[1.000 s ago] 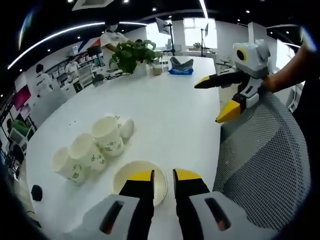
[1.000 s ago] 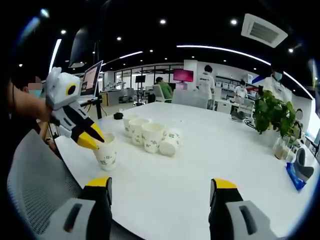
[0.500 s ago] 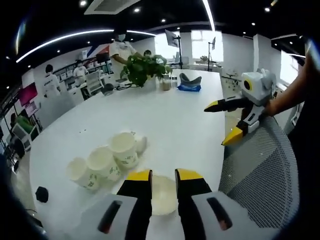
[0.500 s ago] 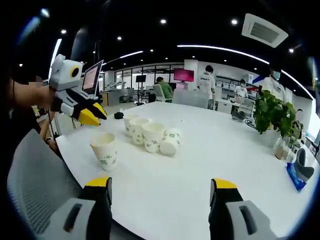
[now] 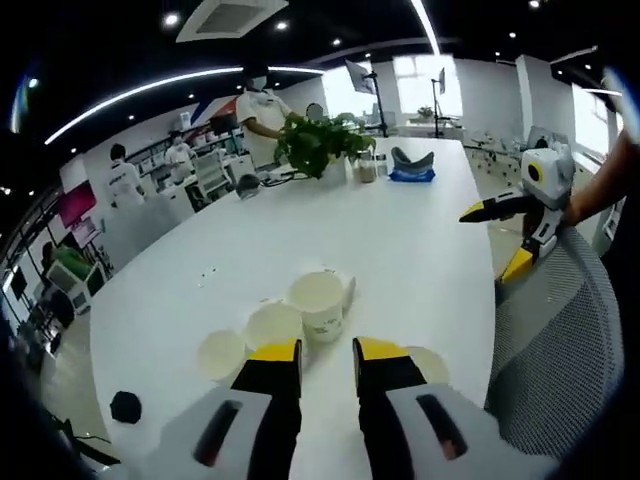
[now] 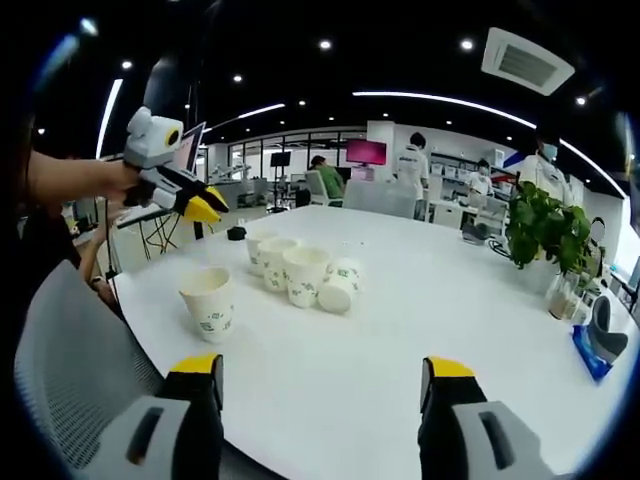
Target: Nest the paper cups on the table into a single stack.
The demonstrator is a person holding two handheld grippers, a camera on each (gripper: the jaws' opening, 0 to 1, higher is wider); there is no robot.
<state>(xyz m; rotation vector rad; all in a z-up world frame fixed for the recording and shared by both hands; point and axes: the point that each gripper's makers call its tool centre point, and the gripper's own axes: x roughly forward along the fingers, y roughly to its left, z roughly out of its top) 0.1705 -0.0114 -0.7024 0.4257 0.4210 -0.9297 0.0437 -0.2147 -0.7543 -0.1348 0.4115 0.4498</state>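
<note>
Three upright white paper cups with green print stand in a row (image 5: 273,325) (image 6: 281,262) on the white table (image 5: 400,230) (image 6: 450,300), with another cup (image 5: 345,285) (image 6: 340,287) lying on its side at the row's end. A lone upright cup (image 5: 430,362) (image 6: 208,300) stands apart near the table edge. My left gripper (image 5: 327,352) (image 6: 205,208) hovers above the table between the lone cup and the row, jaws close together with nothing between them. My right gripper (image 6: 322,368) (image 5: 495,238) stands open and empty over the near table edge, well away from the cups.
A grey mesh chair back (image 5: 550,340) (image 6: 70,370) sits against the table edge beside the lone cup. A potted plant (image 5: 320,140) (image 6: 540,225) and a blue object (image 5: 412,170) (image 6: 600,345) stand at the far end. A small black object (image 5: 125,405) lies near the row. People stand beyond the table.
My left gripper has lifted off the lone cup's rim and moved up and toward the row, leaving that cup standing. The right gripper has stayed still.
</note>
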